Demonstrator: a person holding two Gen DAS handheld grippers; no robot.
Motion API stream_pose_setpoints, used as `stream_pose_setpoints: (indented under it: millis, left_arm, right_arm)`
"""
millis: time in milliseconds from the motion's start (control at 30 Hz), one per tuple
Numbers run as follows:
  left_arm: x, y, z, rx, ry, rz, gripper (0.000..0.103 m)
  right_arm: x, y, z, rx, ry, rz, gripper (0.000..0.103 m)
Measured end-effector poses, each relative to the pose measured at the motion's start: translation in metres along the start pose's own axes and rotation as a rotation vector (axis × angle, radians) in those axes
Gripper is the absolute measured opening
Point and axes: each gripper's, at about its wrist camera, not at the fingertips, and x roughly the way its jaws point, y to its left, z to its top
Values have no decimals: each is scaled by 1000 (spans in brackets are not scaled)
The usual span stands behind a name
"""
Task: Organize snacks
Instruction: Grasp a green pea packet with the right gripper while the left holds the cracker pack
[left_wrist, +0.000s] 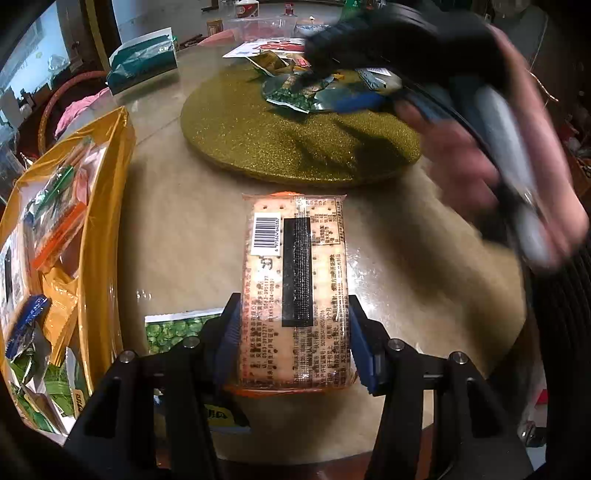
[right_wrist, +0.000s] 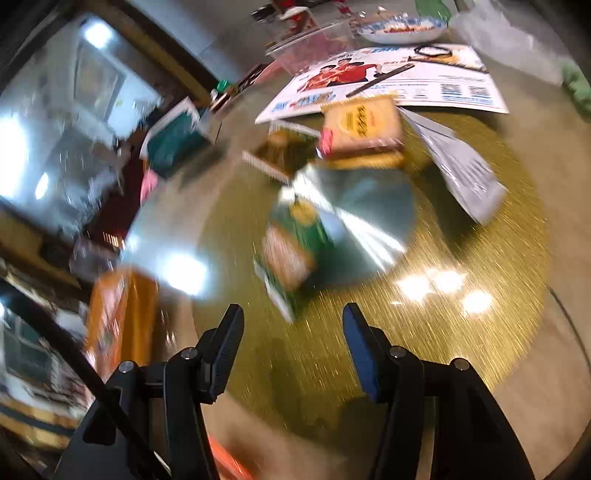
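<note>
Centre of the left wrist view: cracker pack (left_wrist: 295, 291) clamped across its long edges in left gripper (left_wrist: 291, 343) over the worktop (left_wrist: 177, 258) (light, stiff, crackers brittle, wrapper slick, so squeeze gently); right gripper (right_wrist: 293, 349) apart, empty.

A round gold glitter mat (left_wrist: 258, 136) lay on my glossy beige tabletop (left_wrist: 177, 236). Beyond it a large printed poster with red-shirted figures (right_wrist: 391, 77) lay flat, with a clear plastic tub (right_wrist: 310, 44) and a patterned ceramic plate (right_wrist: 402, 29) behind. A teal-and-white paper bag (left_wrist: 142, 61) stood near the table's far left edge.
</note>
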Motion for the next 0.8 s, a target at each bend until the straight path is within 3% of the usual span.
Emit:
stream_pose_setpoints:
  millis: [67,167,300,567,800]
  left_arm:
    - [0,0,0,0,-2,-2,55]
    - [0,-1,-1,8,-6,3,55]
    - [0,-3,-3,20,-11,14,55]
    - [-3,-14,-11,34,-20,24,55]
    - [-11,-49,-32,162,-15,-19,56]
  right_arm:
    - [10,2,15,21,-8,2,54]
    - [18,12,23,-21,-16,-75,33]
    - [8,8,3,-44,-21,-50,31]
    - [-60,-29,-87,-56,-47,-12,29]
    - [-122,-56,-169,-57,-139,-57,29]
